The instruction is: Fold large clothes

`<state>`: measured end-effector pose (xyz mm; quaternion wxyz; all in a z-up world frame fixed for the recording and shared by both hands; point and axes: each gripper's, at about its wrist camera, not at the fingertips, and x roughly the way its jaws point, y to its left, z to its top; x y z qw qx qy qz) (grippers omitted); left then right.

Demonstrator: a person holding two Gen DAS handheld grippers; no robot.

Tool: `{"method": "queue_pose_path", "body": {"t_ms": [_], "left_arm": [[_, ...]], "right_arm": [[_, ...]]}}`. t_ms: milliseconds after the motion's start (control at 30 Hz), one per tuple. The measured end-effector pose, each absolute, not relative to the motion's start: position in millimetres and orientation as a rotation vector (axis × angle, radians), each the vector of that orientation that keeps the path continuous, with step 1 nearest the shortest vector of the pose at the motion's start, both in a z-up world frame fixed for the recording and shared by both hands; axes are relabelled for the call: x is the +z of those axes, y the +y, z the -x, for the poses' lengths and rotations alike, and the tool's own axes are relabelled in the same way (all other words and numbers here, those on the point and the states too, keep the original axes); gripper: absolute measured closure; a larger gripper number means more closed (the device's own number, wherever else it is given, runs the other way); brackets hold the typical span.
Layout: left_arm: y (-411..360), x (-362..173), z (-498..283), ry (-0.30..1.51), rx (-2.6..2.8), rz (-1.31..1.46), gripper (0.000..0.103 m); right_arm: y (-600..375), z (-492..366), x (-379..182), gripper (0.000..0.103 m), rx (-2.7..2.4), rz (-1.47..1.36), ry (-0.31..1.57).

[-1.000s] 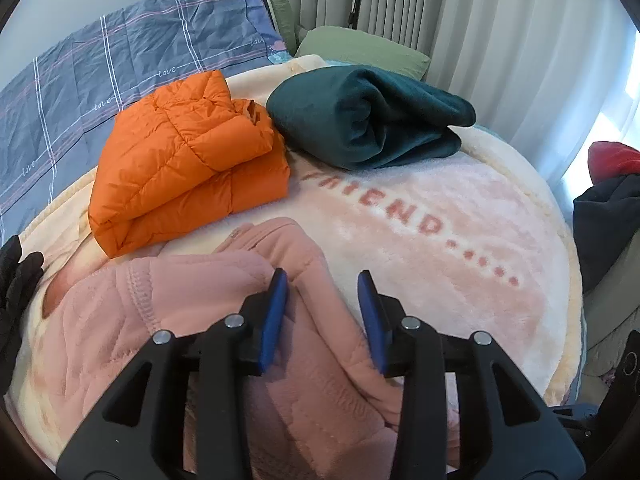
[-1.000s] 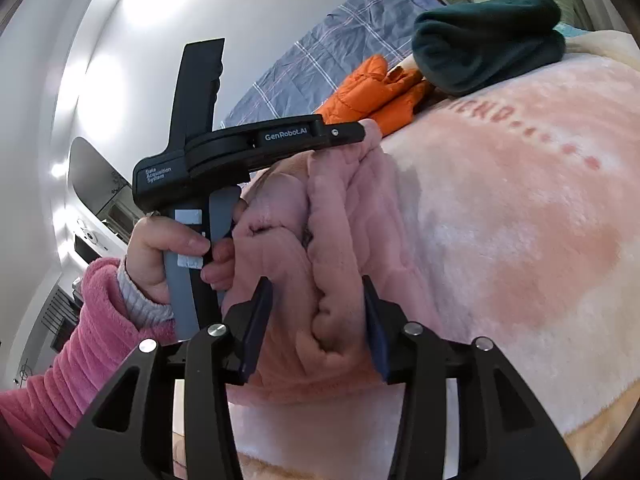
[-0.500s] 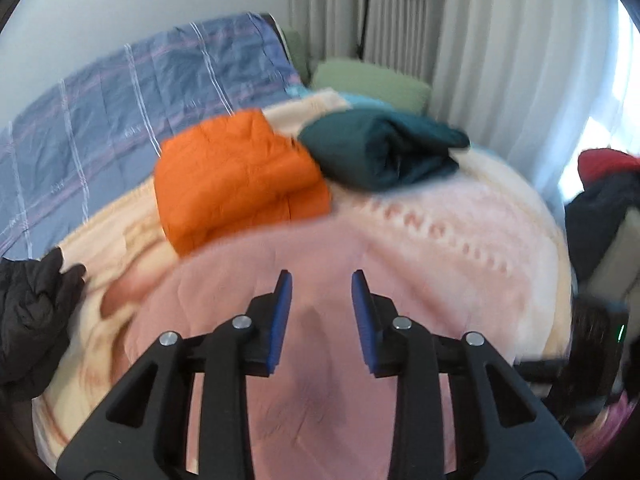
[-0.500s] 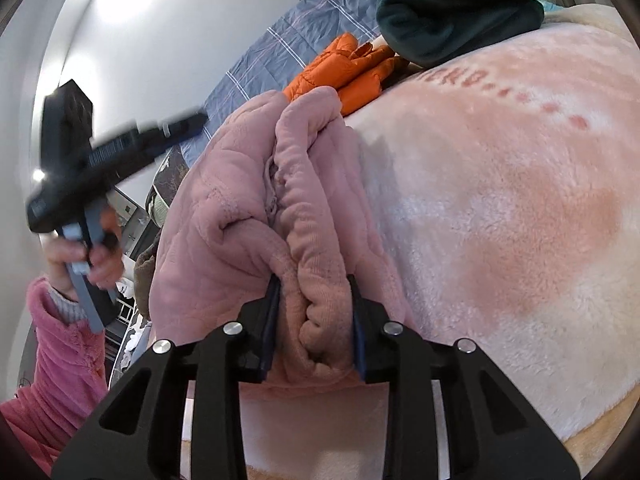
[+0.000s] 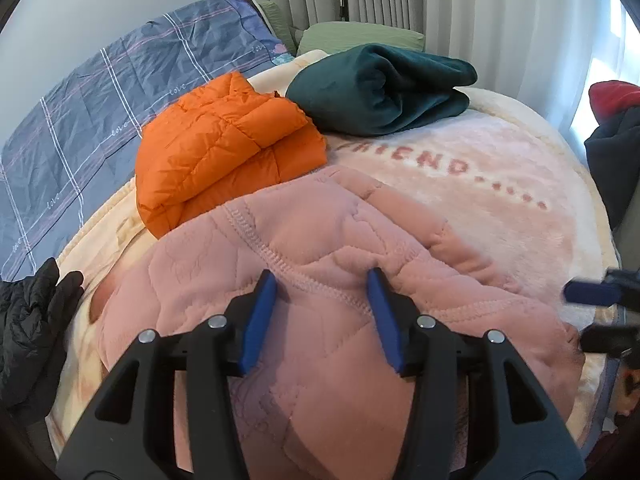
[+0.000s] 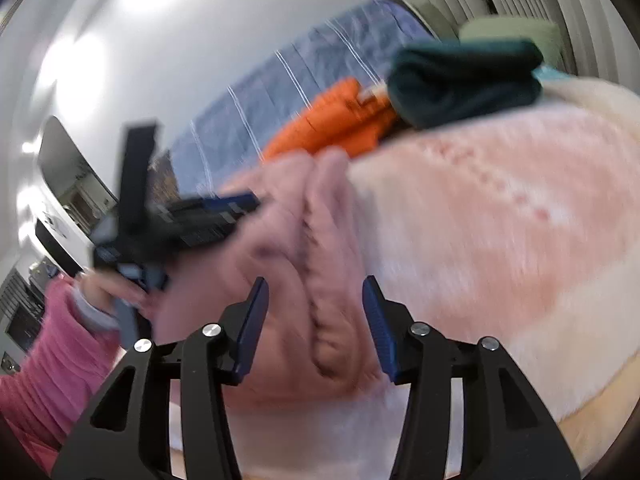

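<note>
A pink quilted garment (image 5: 328, 240) lies folded in a thick bundle on the plush pink blanket (image 5: 500, 208). My left gripper (image 5: 322, 276) rests on top of it. Its jaws are opening, with a seam of the fabric lying between the pads but not pinched. In the right wrist view, my right gripper (image 6: 315, 280) straddles the garment's (image 6: 296, 240) folded edge. Its jaws are opening too, with gaps beside both pads. The left gripper (image 6: 240, 204) shows there as a blur, held by a hand in a pink sleeve (image 6: 48, 344).
Behind the pink garment sit a folded orange puffer jacket (image 5: 224, 140) and a folded dark green garment (image 5: 380, 92). A black garment (image 5: 28, 328) lies at the left edge. A blue plaid quilt (image 5: 100, 92) covers the far side. Dark clothes (image 5: 616, 152) pile at the right.
The right gripper was shut on the garment's folded edge half a second ago and has let go. The left gripper swung over the bundle, came down onto it, and its jaws widened.
</note>
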<state>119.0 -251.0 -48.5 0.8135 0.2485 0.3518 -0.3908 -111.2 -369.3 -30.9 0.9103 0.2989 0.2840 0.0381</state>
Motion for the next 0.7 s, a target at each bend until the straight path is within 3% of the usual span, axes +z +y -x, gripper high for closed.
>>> {"method": "queue_pose_path", "body": {"t_ms": [67, 133, 267, 700], "left_arm": [[-251, -48, -118, 0.748, -0.83, -0.533, 0.053], [-249, -48, -119, 0.746, -0.832, -0.523, 0.053], [-243, -52, -123, 0.755, -0.852, -0.475, 0.051], [-238, -51, -113, 0.697, -0.83, -0.478, 0.051]], "right_arm": [[-366, 106, -20, 0.068, 0.124, -0.593, 0.526], [-355, 100, -19, 0.068, 0.152, -0.559, 0.517], [-350, 69, -86, 0.066, 0.102, -0.606, 0.721], [-351, 76, -56, 0.066, 0.085, -0.629, 0.743]]}}
